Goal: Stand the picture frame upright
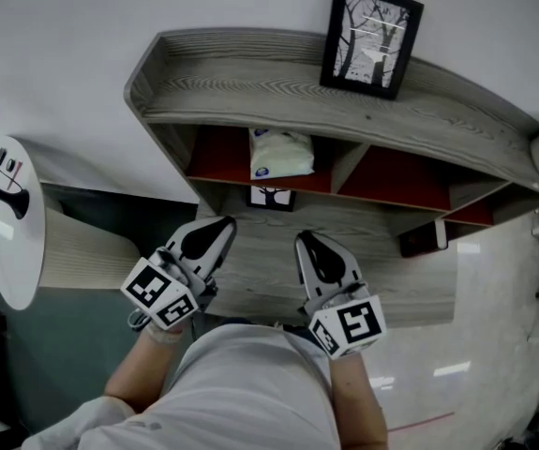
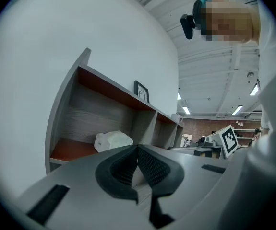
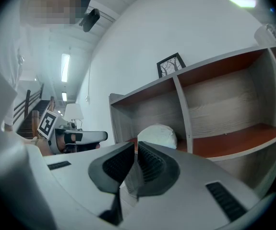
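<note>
The black picture frame (image 1: 370, 38) with a tree picture stands upright on the top of the grey wooden shelf unit (image 1: 278, 111), leaning near the white wall. It shows small in the left gripper view (image 2: 141, 90) and in the right gripper view (image 3: 170, 64). My left gripper (image 1: 220, 228) is shut with nothing in it, held low in front of the shelf. Beside it, my right gripper (image 1: 305, 243) is also shut and empty. Both are well below and away from the frame.
A white packet (image 1: 280, 153) lies in the shelf's left red-backed compartment. A small dark frame (image 1: 271, 197) shows below it. A white lamp on a round side table (image 1: 11, 218) stands at the left. A dark object (image 1: 423, 238) sits at the lower shelf's right.
</note>
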`<action>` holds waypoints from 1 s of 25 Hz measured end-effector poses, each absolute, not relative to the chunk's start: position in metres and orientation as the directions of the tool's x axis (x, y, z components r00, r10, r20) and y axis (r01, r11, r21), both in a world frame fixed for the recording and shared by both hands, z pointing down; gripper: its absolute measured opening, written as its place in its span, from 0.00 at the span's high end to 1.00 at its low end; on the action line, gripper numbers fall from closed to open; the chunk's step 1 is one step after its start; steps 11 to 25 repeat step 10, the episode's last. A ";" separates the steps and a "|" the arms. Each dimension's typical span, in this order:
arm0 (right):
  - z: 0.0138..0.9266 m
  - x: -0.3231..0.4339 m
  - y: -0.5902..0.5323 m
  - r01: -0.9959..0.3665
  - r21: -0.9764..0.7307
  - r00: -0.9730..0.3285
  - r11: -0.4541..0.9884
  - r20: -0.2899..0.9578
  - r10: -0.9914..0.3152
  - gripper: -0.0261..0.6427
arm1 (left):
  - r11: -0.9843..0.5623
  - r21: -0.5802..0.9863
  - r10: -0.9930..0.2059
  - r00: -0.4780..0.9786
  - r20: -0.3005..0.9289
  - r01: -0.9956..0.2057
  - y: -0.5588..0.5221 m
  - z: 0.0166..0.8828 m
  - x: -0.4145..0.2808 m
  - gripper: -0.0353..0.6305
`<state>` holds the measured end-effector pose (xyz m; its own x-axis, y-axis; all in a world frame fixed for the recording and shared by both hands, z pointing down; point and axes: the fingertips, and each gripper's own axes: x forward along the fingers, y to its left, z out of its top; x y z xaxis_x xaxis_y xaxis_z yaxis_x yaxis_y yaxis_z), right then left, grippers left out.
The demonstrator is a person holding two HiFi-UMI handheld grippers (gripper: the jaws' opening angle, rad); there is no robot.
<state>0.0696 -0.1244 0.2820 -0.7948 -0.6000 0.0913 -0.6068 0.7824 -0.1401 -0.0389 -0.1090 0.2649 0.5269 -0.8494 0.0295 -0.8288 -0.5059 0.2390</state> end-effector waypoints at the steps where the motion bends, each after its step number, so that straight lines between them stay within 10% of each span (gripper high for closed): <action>1: 0.282 0.069 -0.124 -0.607 -0.140 -0.795 0.783 0.092 -0.600 0.91 | -0.508 0.242 -0.848 0.530 0.027 -0.826 -0.109 0.265 -0.039 0.92; 25: 0.286 0.067 -0.128 -0.611 -0.143 -0.791 0.778 0.094 -0.604 0.91 | -0.563 0.239 -0.810 0.586 0.029 -0.791 -0.108 0.266 -0.029 0.92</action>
